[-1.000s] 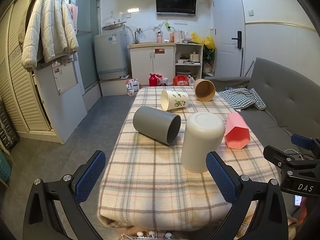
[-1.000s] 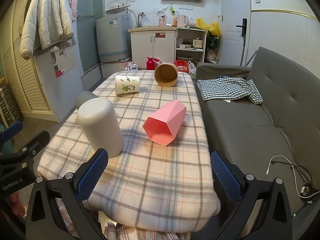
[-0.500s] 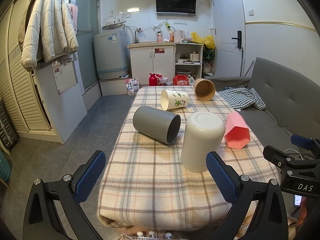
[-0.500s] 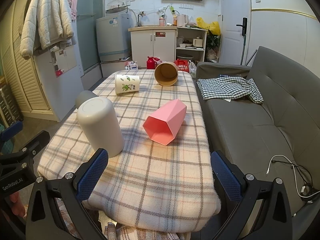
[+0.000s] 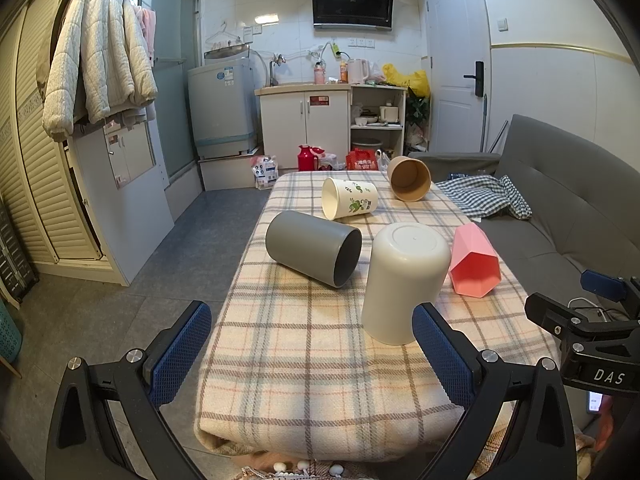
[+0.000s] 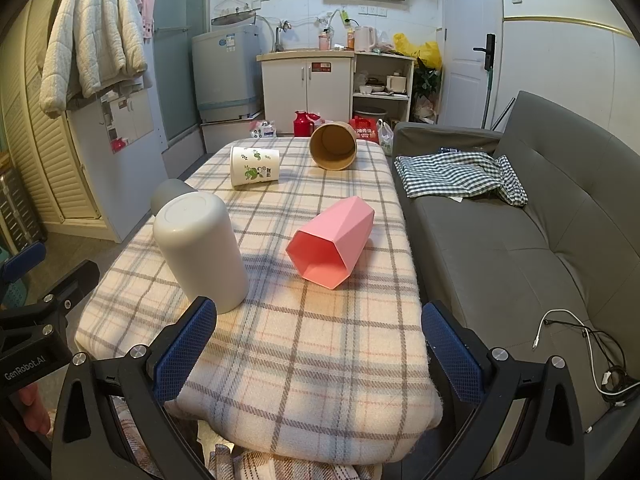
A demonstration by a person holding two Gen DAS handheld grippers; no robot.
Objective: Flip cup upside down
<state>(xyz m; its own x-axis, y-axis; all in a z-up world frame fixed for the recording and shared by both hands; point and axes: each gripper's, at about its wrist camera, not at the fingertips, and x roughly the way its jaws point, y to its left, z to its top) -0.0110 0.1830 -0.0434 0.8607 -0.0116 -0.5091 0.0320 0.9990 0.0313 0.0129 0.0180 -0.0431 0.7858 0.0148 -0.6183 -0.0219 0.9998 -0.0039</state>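
Observation:
A cream cup (image 5: 404, 280) (image 6: 200, 252) stands upside down on the plaid-covered table (image 5: 320, 344). A grey cup (image 5: 312, 252), a pink faceted cup (image 5: 474, 262) (image 6: 332, 240), a white printed paper cup (image 5: 348, 198) (image 6: 254, 166) and a brown paper cup (image 5: 410, 179) (image 6: 333, 151) lie on their sides. My left gripper (image 5: 312, 354) is open and empty at the near table edge, its right pad beside the cream cup. My right gripper (image 6: 318, 354) is open and empty, near the front edge.
A grey sofa (image 6: 520, 240) with a checked cloth (image 6: 460, 176) runs along the table's right side. A white cable (image 6: 576, 344) lies on the sofa seat. Floor, washing machine (image 5: 222, 108) and cabinets lie to the left and beyond.

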